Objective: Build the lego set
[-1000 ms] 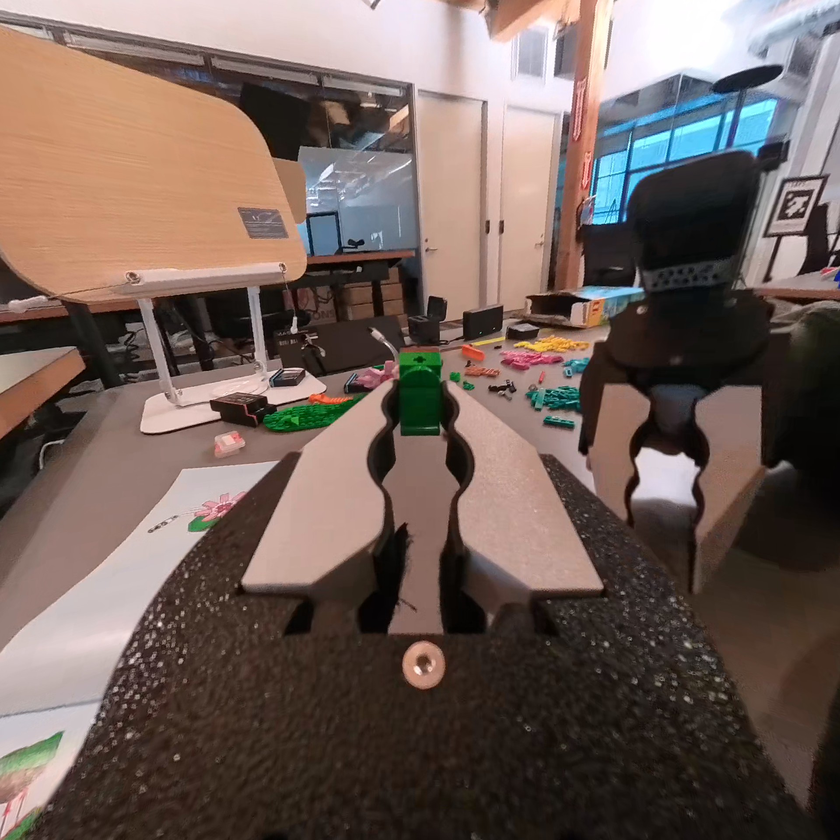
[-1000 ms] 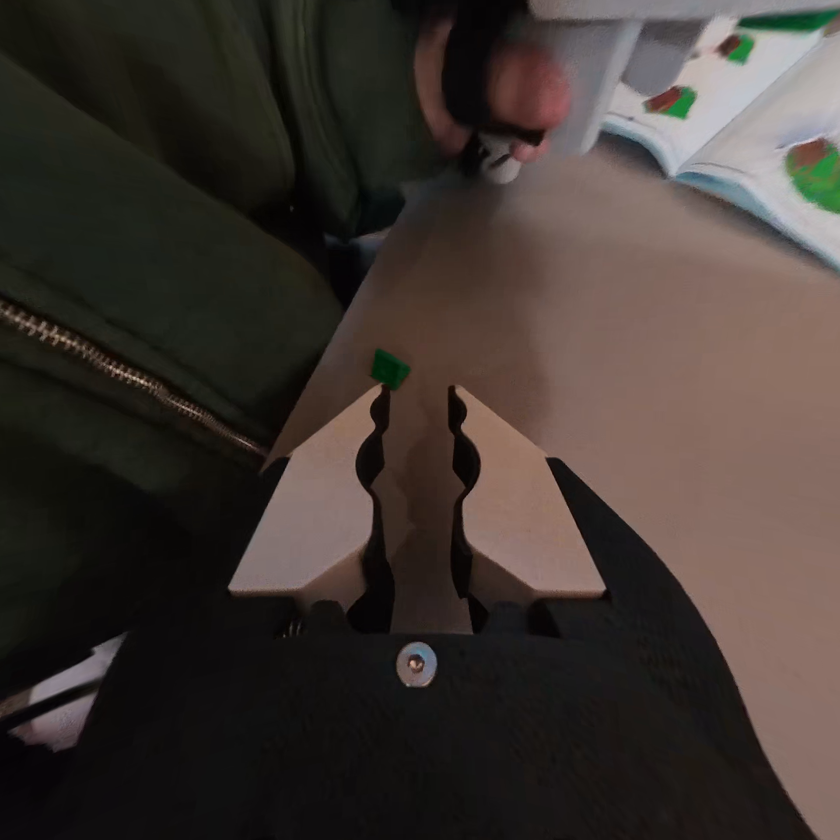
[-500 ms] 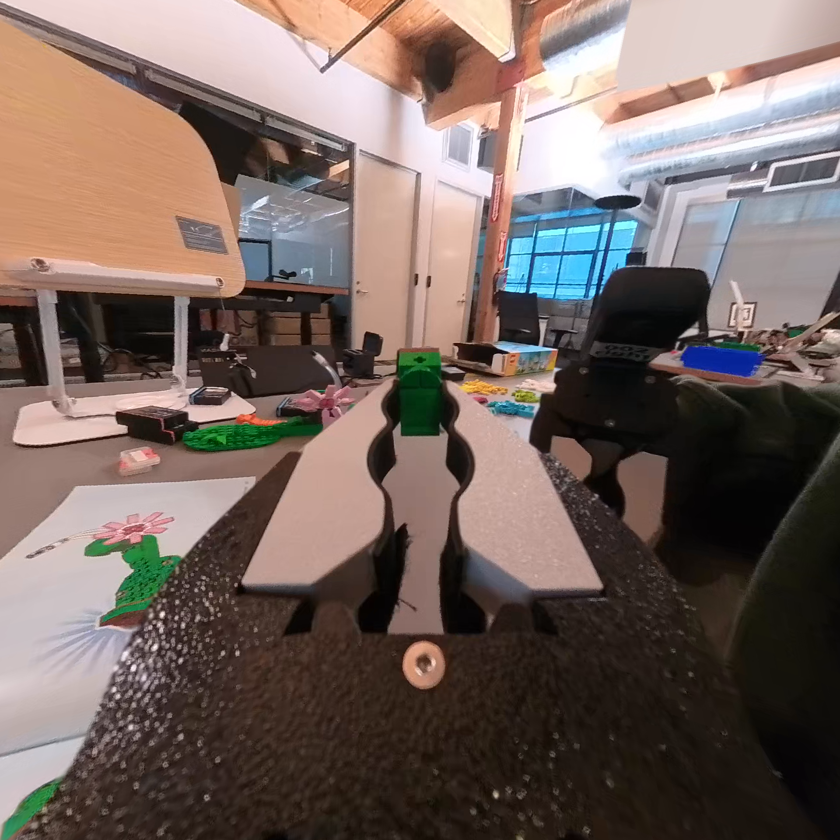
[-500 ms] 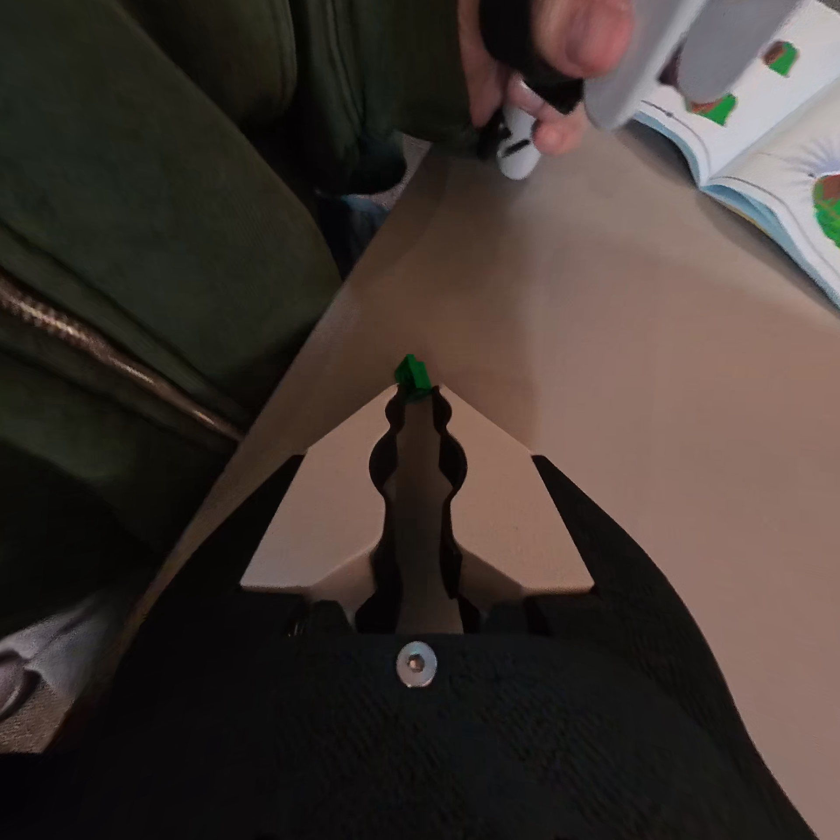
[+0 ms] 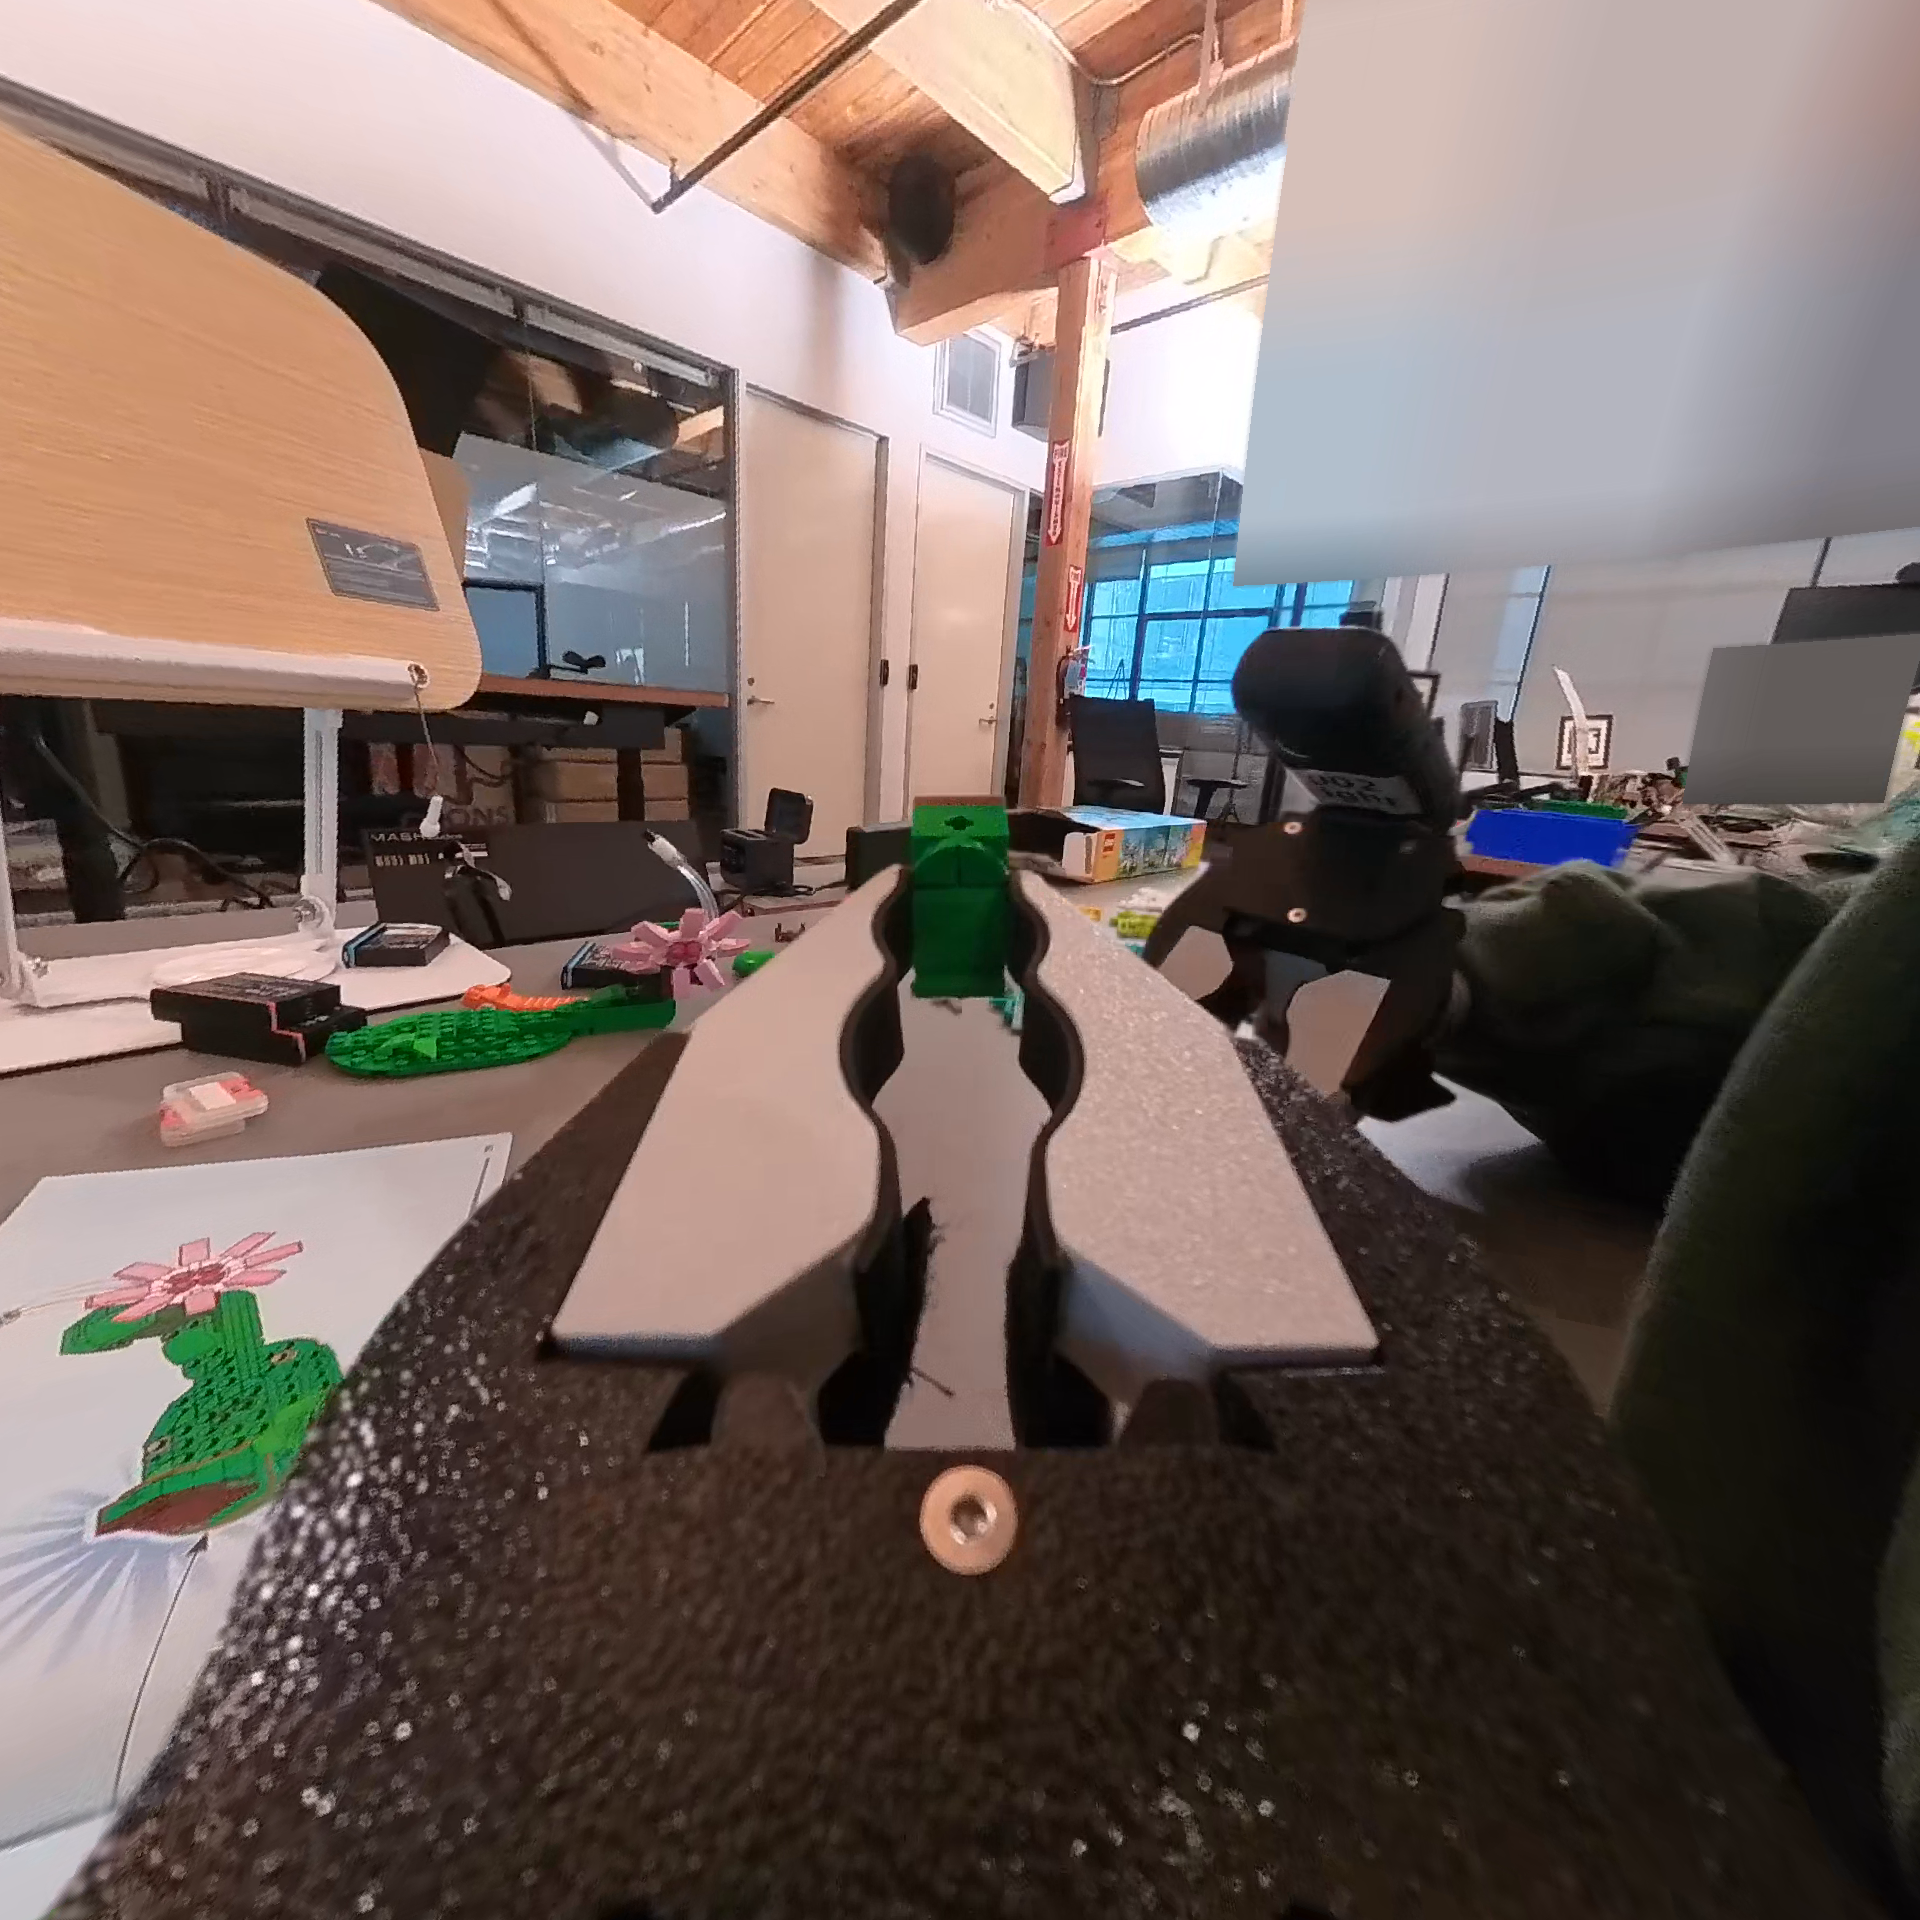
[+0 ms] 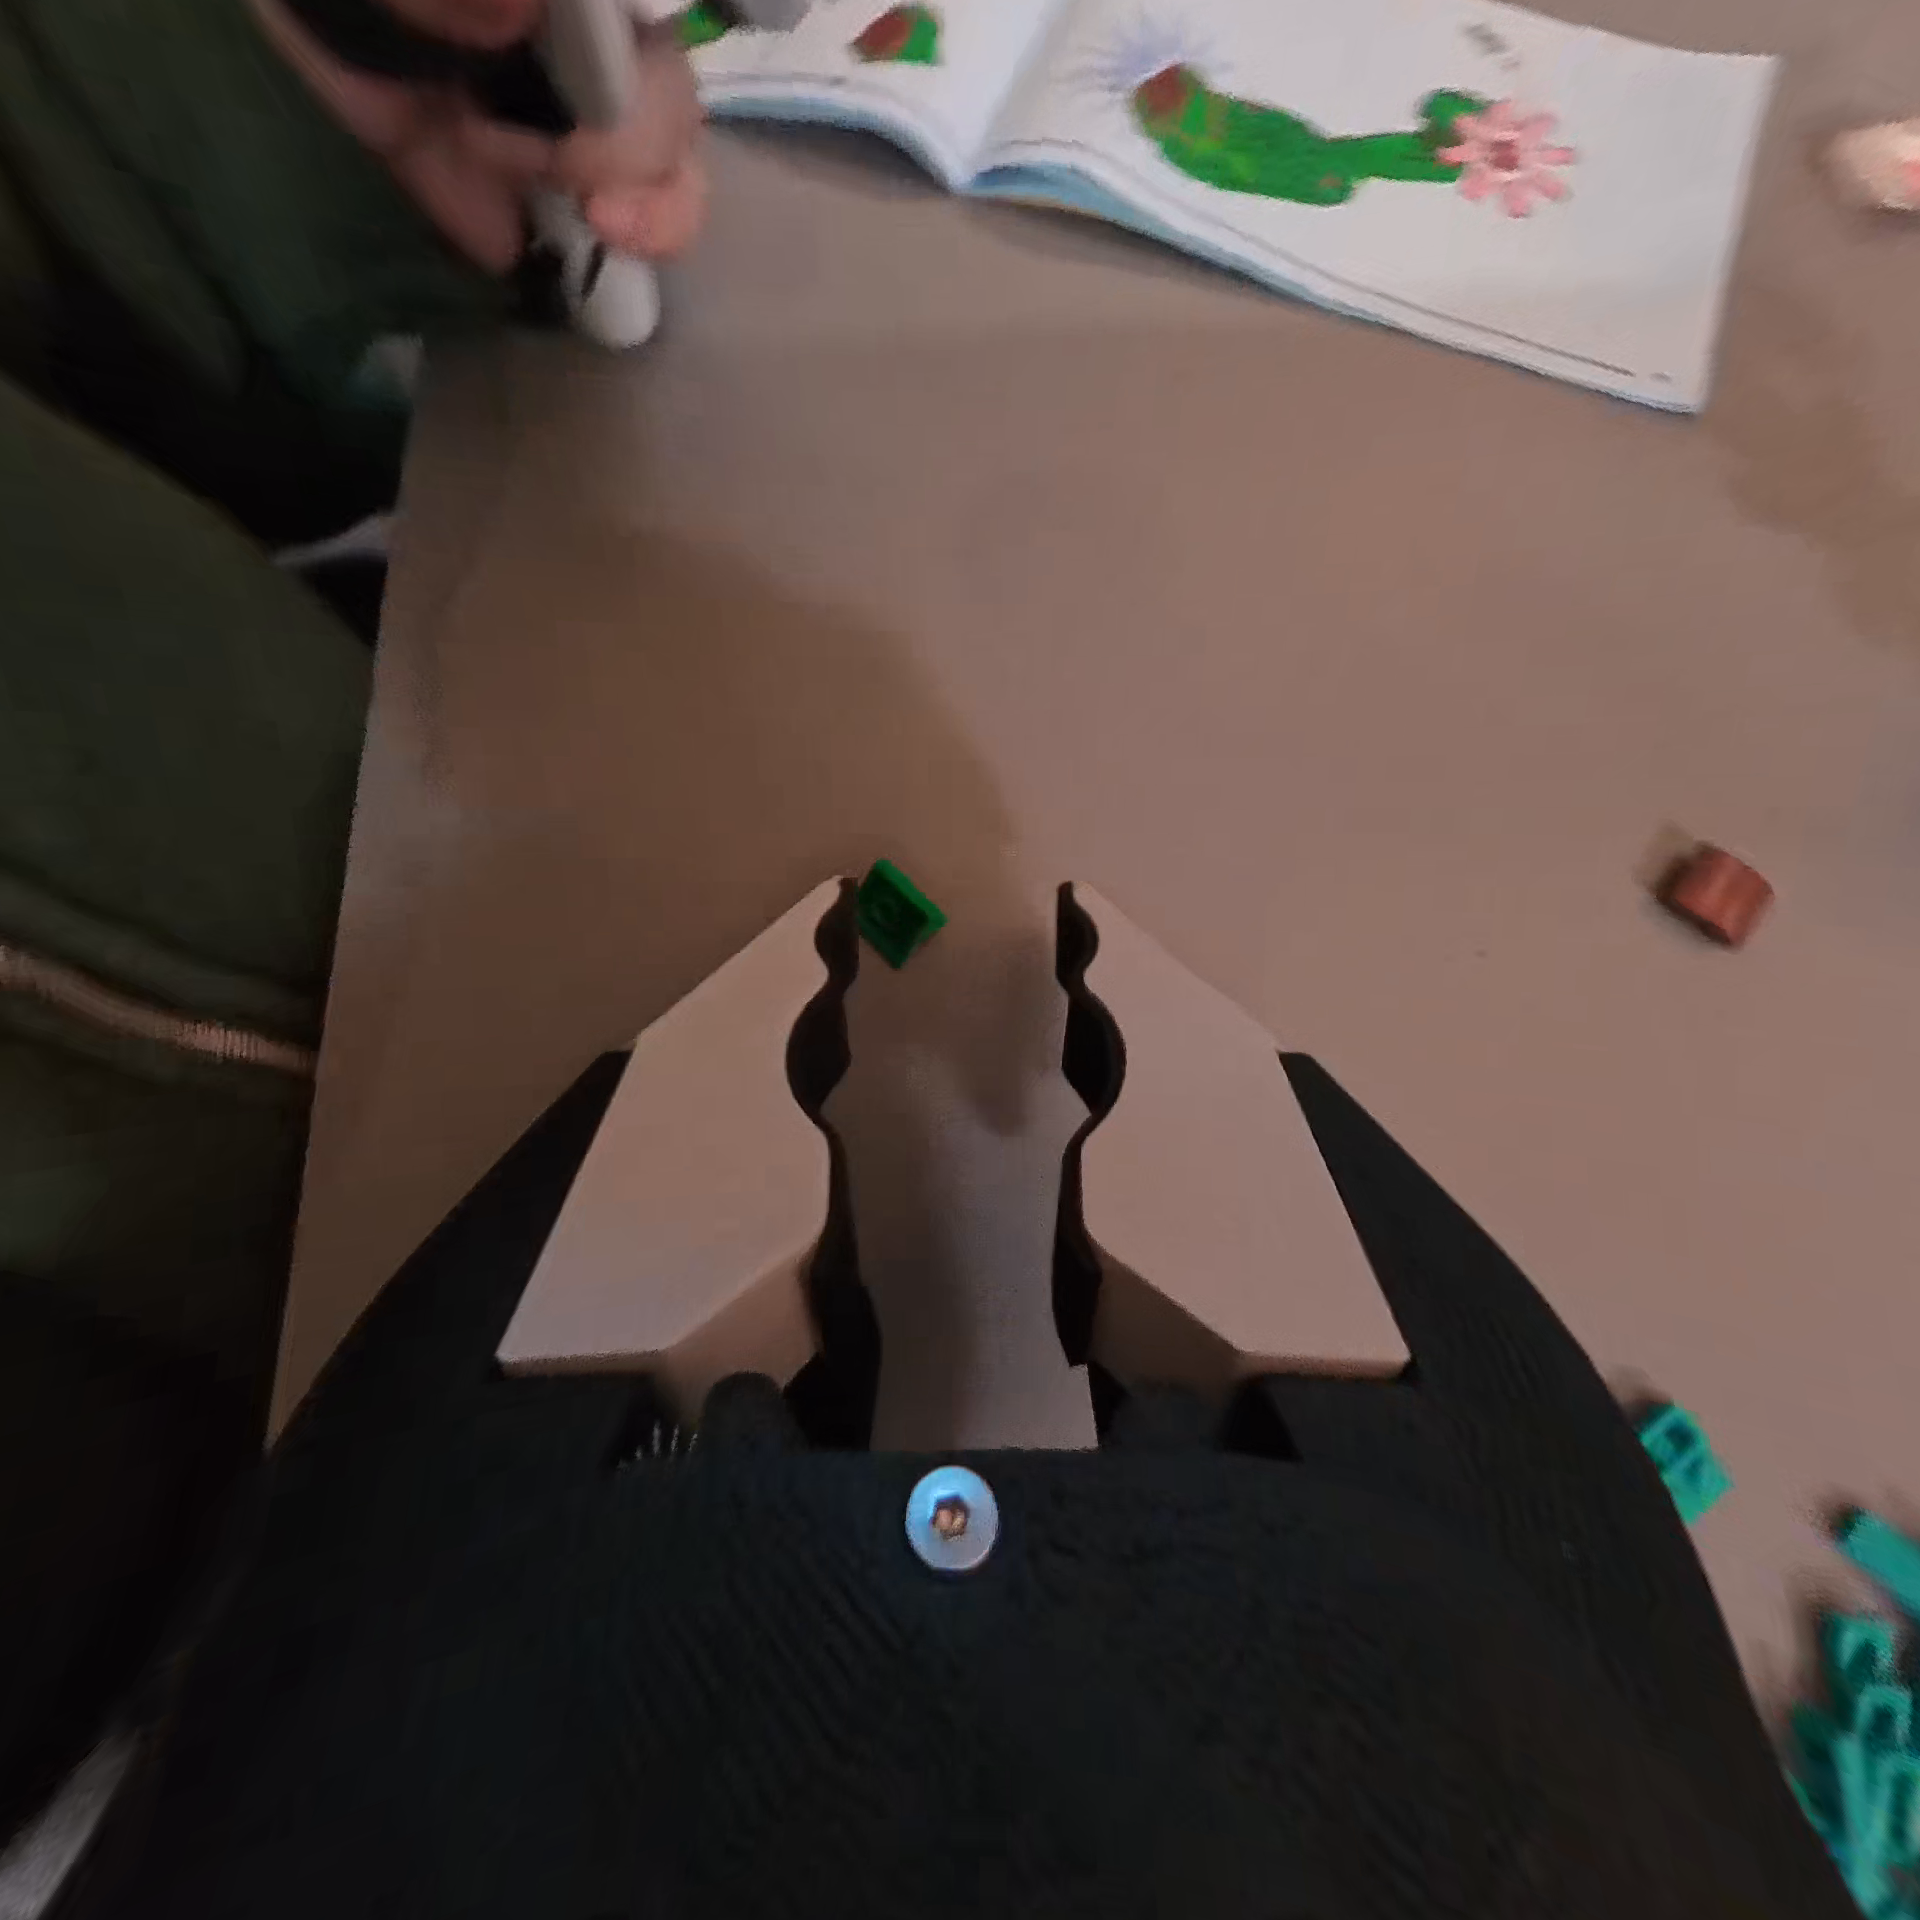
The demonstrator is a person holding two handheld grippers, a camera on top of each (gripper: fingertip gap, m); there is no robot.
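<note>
Green shows at the tip of the left gripper (image 5: 958, 914): its jaws are closed on a small brick stack (image 5: 956, 904), held upright well above the table (image 5: 94, 1117). The right gripper (image 6: 951, 904) has its jaws parted, gripping nothing; a tiny green plate (image 6: 896, 914) sits tilted against the inside tip of its left finger, and whether it clings there or lies on the table below cannot be told.

From the right gripper, a brown round piece (image 6: 1716, 894) lies at 3 o'clock, teal pieces (image 6: 1870, 1704) at 5 o'clock, and the open manual (image 6: 1351, 177) at 1 o'clock. From the left gripper, a flat green cactus section (image 5: 468, 1034) with a pink flower (image 5: 681, 948) lies at 10 o'clock, with loose coloured pieces (image 5: 1138, 920) and the box (image 5: 1132, 868) beyond.

The build looks partly done: one cactus section and the flower exist, but the stack is not yet joined to anything, the small plate still needs a firm grip, and plenty of loose parts remain.
</note>
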